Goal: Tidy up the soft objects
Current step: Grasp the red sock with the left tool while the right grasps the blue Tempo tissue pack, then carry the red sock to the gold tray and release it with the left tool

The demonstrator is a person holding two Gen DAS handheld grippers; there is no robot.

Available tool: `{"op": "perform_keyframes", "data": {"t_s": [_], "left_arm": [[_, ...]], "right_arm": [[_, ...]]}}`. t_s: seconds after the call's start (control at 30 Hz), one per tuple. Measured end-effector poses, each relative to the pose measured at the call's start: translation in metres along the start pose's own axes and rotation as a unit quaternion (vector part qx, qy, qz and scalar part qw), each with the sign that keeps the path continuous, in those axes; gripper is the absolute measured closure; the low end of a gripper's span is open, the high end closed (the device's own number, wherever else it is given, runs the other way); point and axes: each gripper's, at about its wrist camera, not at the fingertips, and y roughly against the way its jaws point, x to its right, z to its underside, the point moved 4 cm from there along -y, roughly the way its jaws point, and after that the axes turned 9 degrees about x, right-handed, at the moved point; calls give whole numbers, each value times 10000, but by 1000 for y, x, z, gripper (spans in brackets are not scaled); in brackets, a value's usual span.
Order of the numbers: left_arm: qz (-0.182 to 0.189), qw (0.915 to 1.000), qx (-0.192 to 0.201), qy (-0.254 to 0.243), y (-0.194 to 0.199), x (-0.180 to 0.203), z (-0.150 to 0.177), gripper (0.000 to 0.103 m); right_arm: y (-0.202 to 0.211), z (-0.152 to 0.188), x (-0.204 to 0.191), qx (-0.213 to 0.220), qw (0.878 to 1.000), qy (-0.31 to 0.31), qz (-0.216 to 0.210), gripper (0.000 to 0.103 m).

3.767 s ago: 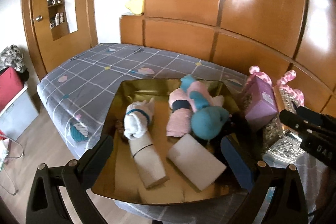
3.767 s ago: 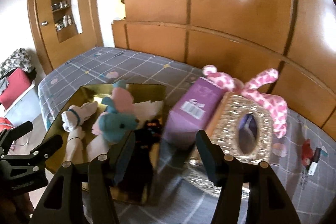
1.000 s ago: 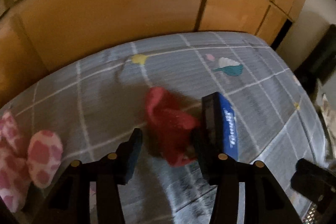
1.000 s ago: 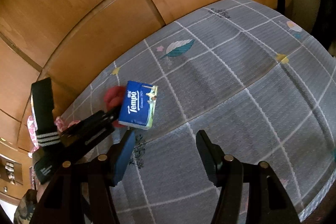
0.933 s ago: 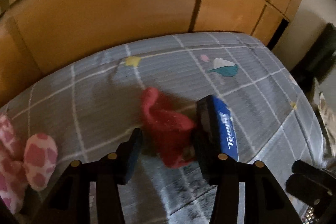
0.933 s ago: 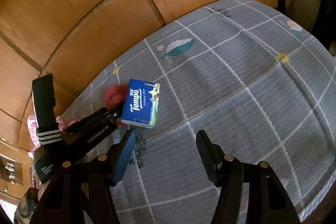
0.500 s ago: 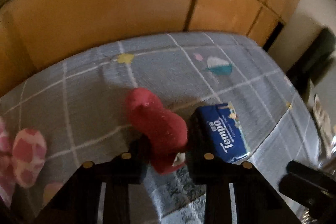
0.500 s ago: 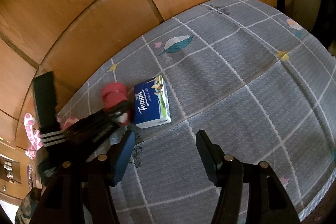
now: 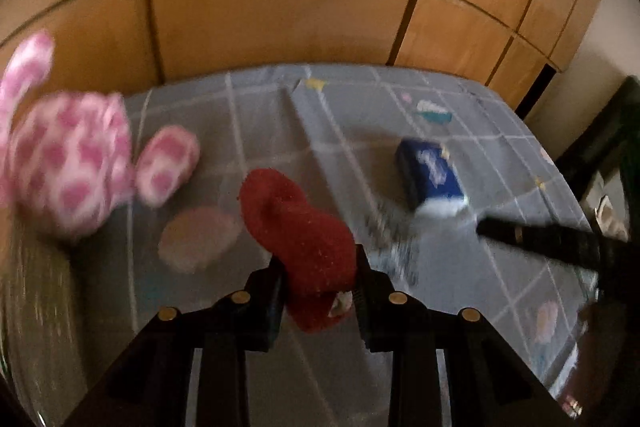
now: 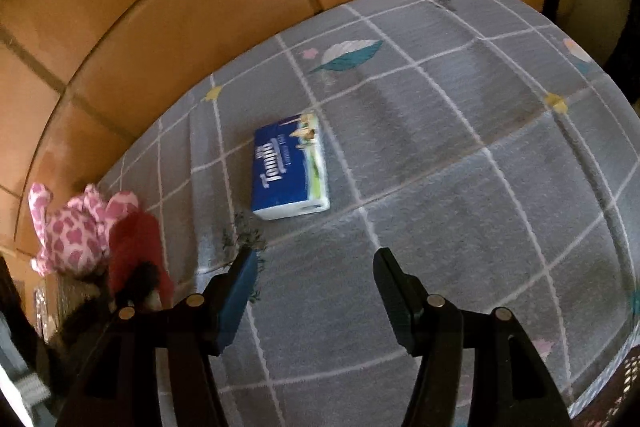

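Clamping a red fuzzy sock point(image 9: 298, 235) between its two black jaws, the left gripper point(image 9: 318, 291) is holding the sock clear of the bed, with the sock's rounded toe end sticking out forward beyond the fingertips. Its jaws have just been closing, and the sock is sitting squeezed between the pads. In the right wrist view the same sock point(image 10: 136, 247) is showing as a red blur at the far left, just in front of the pink-and-white spotted plush point(image 10: 72, 231).

The right gripper point(image 10: 314, 267) is hanging over the grey checked bedspread point(image 10: 460, 187) with its jaws standing apart and nothing between them — only bare fabric is showing in the gap. A little beyond its fingertips, a blue tissue pack point(image 10: 288, 171) is lying flat on the bedspread, well apart from the sock.

From the left wrist camera the tissue pack point(image 9: 430, 173) is lying to the right of the held sock, and the spotted plush point(image 9: 68, 155) is filling the left side, blurred. The right gripper's dark finger point(image 9: 548, 239) is reaching in from the right edge — its tip is pointing toward the tissue pack without touching it. Wooden wall panels point(image 9: 280, 7) are running along the far side of the bed.
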Motion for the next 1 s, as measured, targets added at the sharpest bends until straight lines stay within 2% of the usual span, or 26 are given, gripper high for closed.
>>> {"op": "perform_keyframes", "data": {"t_s": [0.1, 0.27, 0.43, 0.5, 0.53, 0.7, 0.8, 0.83, 1.0], "left_arm": [[-58, 9998, -115, 160, 6, -8, 20, 73], [-247, 9984, -325, 381, 10, -24, 49, 73], [-260, 9986, -296, 350, 14, -27, 57, 72], [-264, 9986, -301, 339, 14, -27, 58, 72], [-262, 9987, -303, 331, 14, -27, 58, 72], [-238, 9986, -278, 390, 12, -28, 58, 70], [-272, 9986, -260, 373, 12, -27, 58, 71], [-295, 9986, -269, 359, 12, -27, 58, 72], [-405, 9982, -407, 192, 12, -20, 52, 74]], "right_arm": [[-10, -10, -13, 51, 9990, 422, 161, 30], [-38, -34, -28, 50, 9953, 813, 514, 30], [-72, -37, -31, -314, 9929, 921, 683, 30], [-79, -33, -31, -368, 9895, 1116, 847, 50], [-77, -32, -32, -306, 9875, 1232, 931, 51], [-56, -11, -31, -500, 9820, 1639, 790, 51], [-50, 13, -23, -820, 9813, 1640, 577, 50], [-47, 15, -22, -703, 9811, 1713, 553, 50], [-46, 16, -16, -680, 9808, 1733, 582, 50]]}}
